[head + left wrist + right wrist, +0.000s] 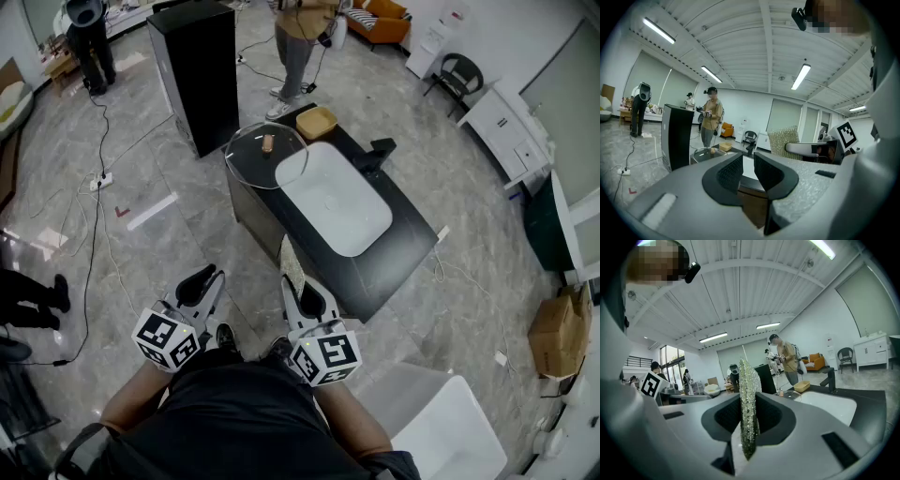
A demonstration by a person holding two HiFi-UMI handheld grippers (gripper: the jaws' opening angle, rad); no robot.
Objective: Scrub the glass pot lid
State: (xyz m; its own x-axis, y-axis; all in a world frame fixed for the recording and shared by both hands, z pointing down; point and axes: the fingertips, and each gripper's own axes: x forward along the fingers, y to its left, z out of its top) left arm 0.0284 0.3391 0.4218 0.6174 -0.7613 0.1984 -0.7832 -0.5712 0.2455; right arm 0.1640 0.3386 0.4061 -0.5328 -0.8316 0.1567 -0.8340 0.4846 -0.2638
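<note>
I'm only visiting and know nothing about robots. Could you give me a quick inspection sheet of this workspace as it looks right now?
Surface: dark counter with a white sink set into it.
Job's things: glass pot lid lies at the counter's far end, overlapping the sink's rim; sparkly scrub pad.
Clutter: yellow tray beyond the lid; black faucet beside the sink.
Grippers: left gripper slightly open, empty; right gripper shut on the scrub pad.
Cables: cable and power strip on the floor, left.
Surroundings: tall black cabinet, standing person, cardboard box.
</note>
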